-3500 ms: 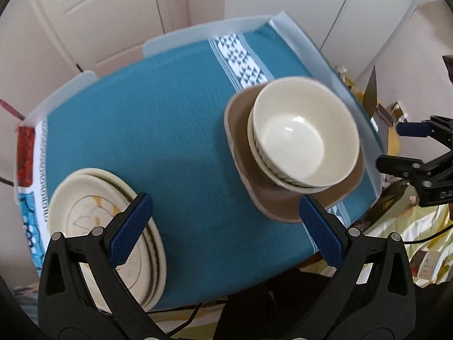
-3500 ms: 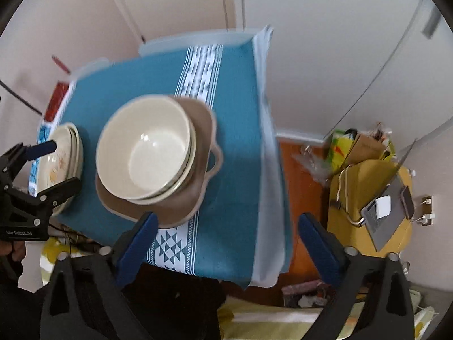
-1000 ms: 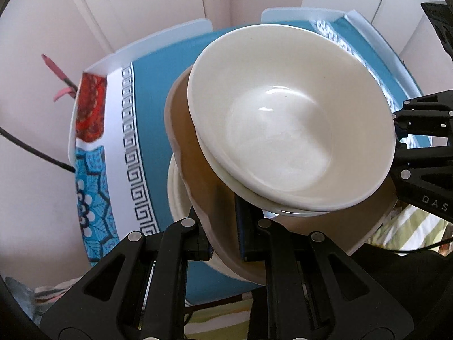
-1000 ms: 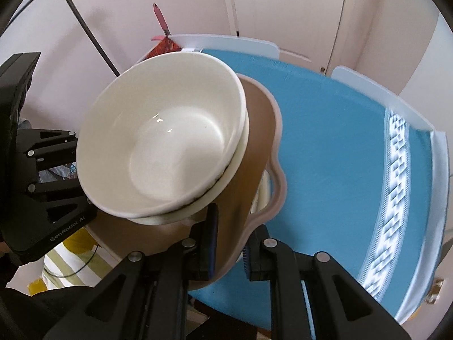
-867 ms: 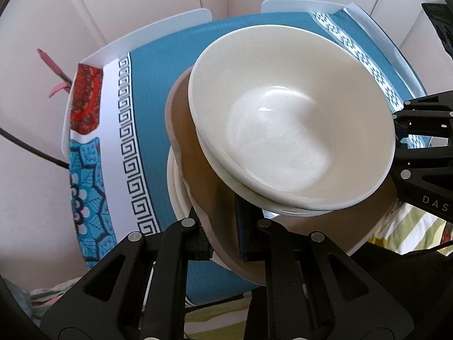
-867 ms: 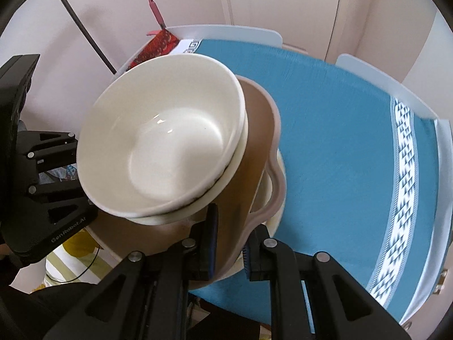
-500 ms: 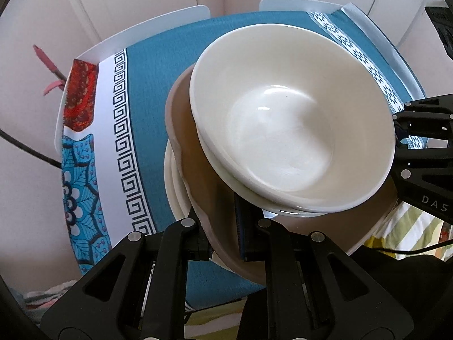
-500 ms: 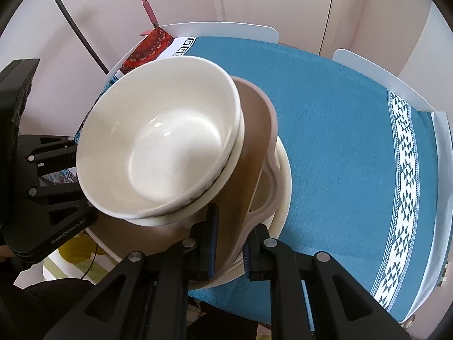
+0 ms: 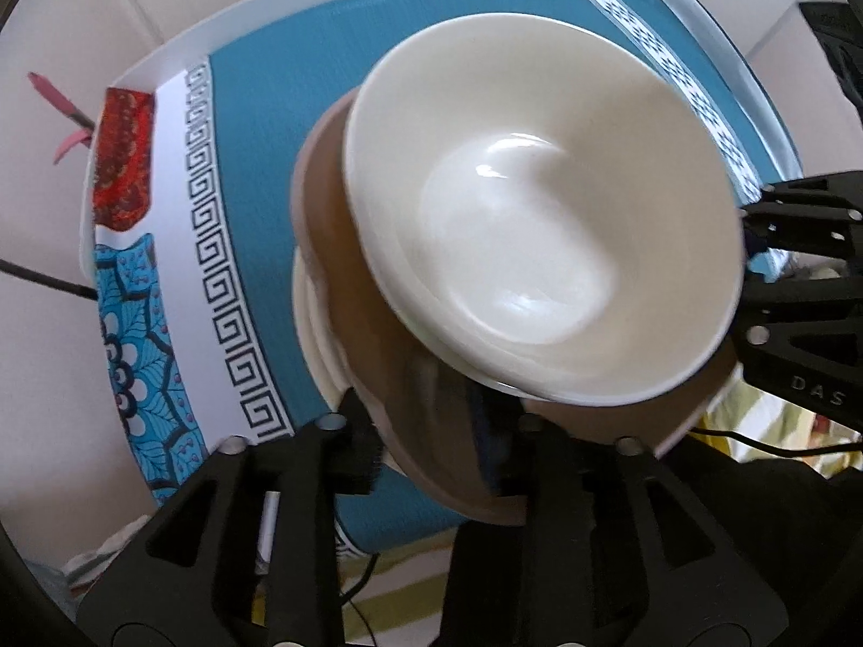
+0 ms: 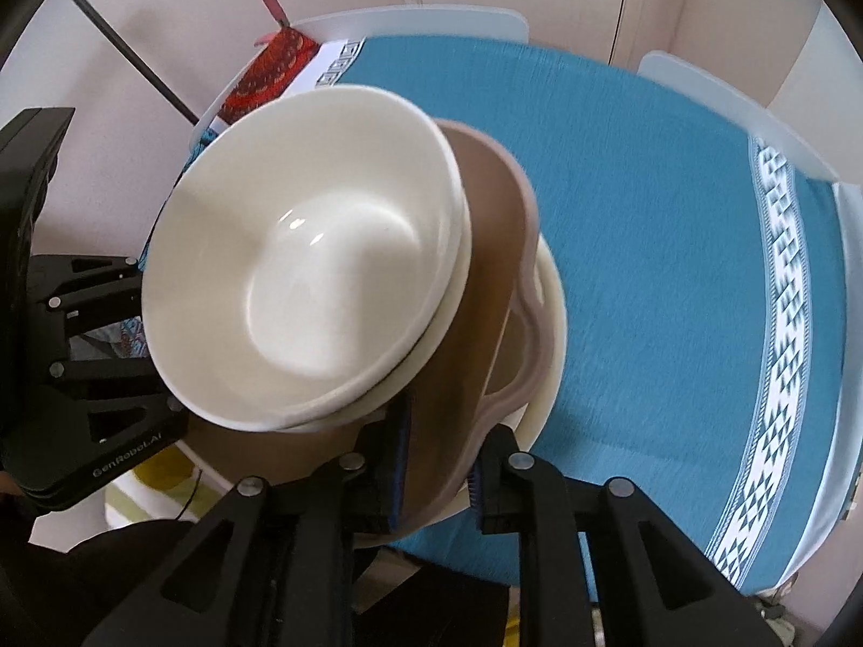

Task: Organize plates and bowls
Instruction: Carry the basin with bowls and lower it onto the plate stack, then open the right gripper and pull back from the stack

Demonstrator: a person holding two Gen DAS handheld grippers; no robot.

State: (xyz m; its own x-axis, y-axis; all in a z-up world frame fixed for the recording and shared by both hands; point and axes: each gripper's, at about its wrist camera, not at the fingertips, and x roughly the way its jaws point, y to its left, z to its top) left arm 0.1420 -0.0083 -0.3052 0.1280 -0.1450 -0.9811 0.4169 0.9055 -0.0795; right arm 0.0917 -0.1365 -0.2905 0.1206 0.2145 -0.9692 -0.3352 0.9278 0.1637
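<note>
Bowls (image 9: 545, 248), 2 cream, nested mouth-up on brown handled plate (image 9: 345, 291); stack tilted, over cream plates (image 9: 318, 345) near table's patterned-end edge, closest to person. Whether brown plate touches them, cannot tell. Left gripper (image 9: 426, 431) clamped on brown plate's rim; right gripper (image 10: 437, 458) clamped on opposite rim beside loop handle (image 10: 512, 372). Plate's long axis runs between the 2 grippers. Teal tablecloth (image 10: 647, 248) covers table; red patch (image 9: 121, 156) at its far corner.
</note>
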